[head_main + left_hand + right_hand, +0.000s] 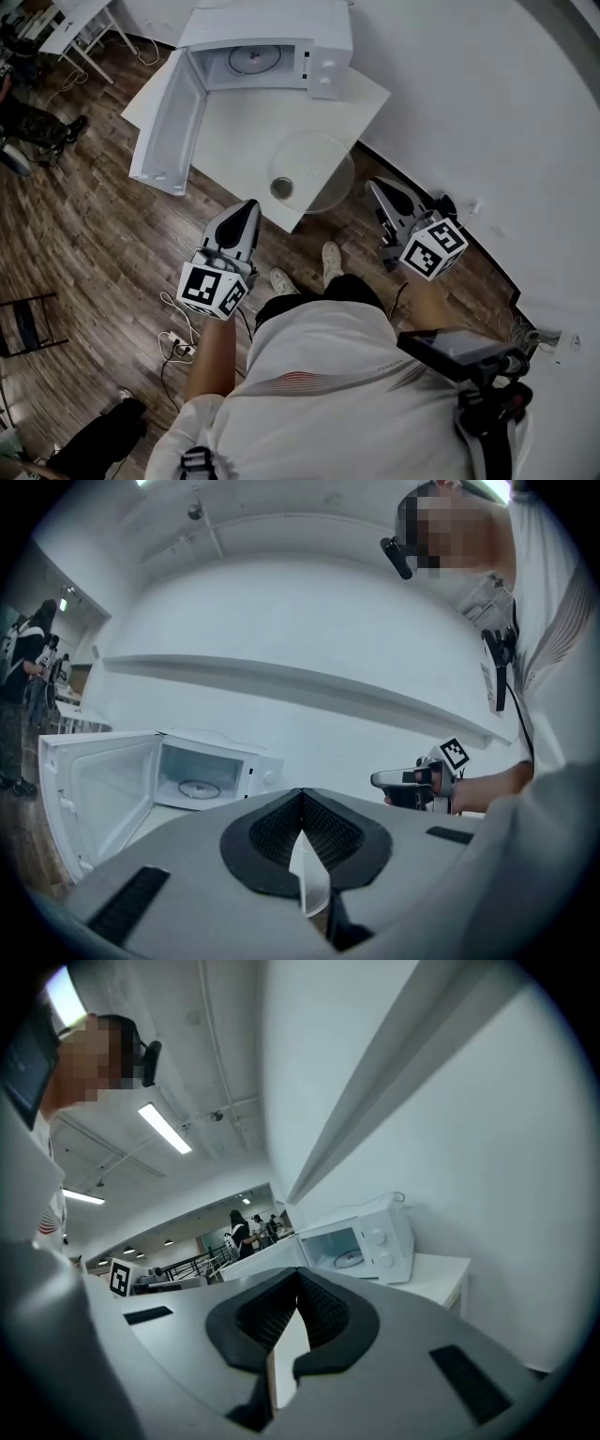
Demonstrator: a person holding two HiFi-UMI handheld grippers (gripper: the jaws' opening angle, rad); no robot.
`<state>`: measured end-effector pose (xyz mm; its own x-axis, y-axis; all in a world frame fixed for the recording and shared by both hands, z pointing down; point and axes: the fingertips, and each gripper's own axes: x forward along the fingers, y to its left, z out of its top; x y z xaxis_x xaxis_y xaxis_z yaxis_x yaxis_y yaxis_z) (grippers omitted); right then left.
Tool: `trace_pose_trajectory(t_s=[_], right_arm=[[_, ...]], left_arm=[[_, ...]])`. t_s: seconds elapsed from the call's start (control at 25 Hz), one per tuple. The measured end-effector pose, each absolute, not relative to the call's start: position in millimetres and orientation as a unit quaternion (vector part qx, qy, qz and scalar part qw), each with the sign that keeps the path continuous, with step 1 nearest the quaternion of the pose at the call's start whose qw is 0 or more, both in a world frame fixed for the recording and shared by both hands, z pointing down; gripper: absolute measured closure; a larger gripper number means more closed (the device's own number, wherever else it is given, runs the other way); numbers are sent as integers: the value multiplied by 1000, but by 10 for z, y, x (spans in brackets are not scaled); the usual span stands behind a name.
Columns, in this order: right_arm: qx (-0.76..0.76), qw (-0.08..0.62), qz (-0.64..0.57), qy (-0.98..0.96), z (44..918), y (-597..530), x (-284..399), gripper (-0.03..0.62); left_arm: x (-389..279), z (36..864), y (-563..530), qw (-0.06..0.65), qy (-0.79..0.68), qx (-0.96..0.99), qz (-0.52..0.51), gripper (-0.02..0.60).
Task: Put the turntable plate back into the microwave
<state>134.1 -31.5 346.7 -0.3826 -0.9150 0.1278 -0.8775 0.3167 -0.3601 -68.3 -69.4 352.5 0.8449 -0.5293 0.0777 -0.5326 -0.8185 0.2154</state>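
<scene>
The clear glass turntable plate lies at the near corner of the white table, slightly over its edge. The white microwave stands at the table's far end with its door swung wide to the left; the roller ring shows on its floor. My left gripper is shut and empty, just short of the table's near edge, left of the plate. My right gripper is shut and empty, just right of the plate. The microwave also shows beyond the left gripper, and the microwave beyond the right gripper.
A white wall runs close along the table's right side. A power strip with cables lies on the wood floor at lower left, a dark chair further left. The person's feet stand before the table.
</scene>
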Motion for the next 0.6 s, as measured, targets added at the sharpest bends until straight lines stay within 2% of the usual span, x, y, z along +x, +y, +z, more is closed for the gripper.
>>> trace_pose_trajectory(t_s=[0.32,0.44,0.6], right_arm=[[-538,104,-322,772,4464,-635,2209,583],[-526,133,-380,749,4857,-696,2365,534],[-512,141,-444,722,5427,-694,2458,505]], left_arm=[[-129,3771,-884,138,-301,943,44,571],[-20,3848,-895,143,-308,939,61,571],[51,4003,-894,155,-325,929,83,571]])
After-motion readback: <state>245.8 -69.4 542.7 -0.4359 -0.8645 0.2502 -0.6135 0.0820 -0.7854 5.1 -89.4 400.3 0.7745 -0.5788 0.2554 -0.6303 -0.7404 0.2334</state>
